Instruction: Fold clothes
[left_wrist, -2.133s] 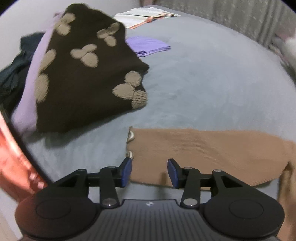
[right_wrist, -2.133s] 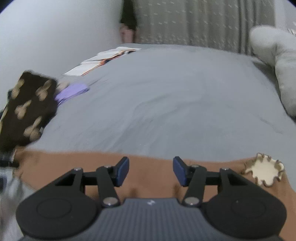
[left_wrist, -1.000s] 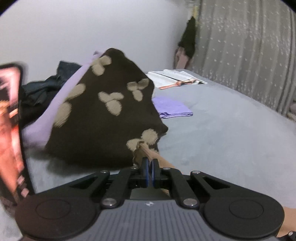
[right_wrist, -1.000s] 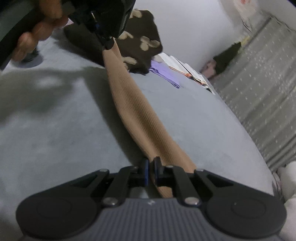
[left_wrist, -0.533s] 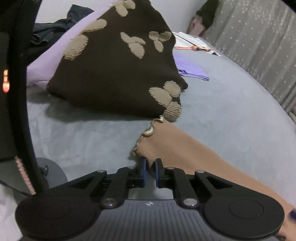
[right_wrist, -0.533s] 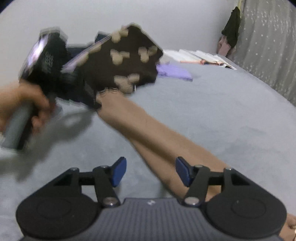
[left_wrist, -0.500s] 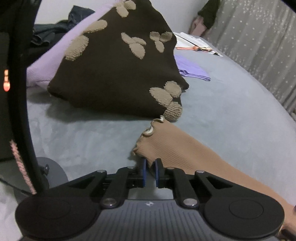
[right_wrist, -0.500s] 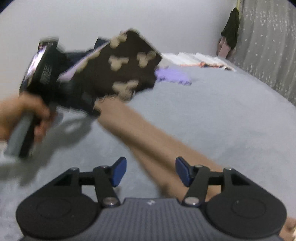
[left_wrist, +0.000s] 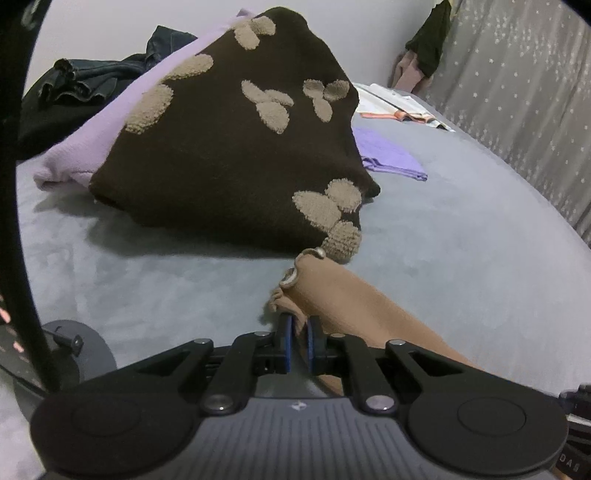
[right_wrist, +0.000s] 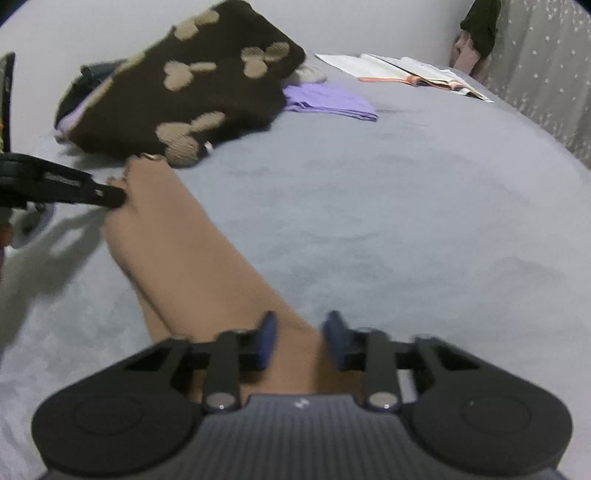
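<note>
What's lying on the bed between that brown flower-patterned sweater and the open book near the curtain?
A small folded purple cloth lies between the brown sweater and the open book, with bare grey bedspread around it; the right wrist view shows it best.

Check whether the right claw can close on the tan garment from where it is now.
Probably yes: the right claw is open with the tan garment lying between its pads, nothing else in the gap. The left claw grips the far end.

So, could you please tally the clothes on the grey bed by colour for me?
Tan: 1, the ribbed tan garment held by the left gripper
Brown: 1, the dark brown sweater with beige patches
Lilac or purple: 2, the lilac knit and the folded purple piece
Dark denim: 1, the crumpled denim
Total: 5
</note>
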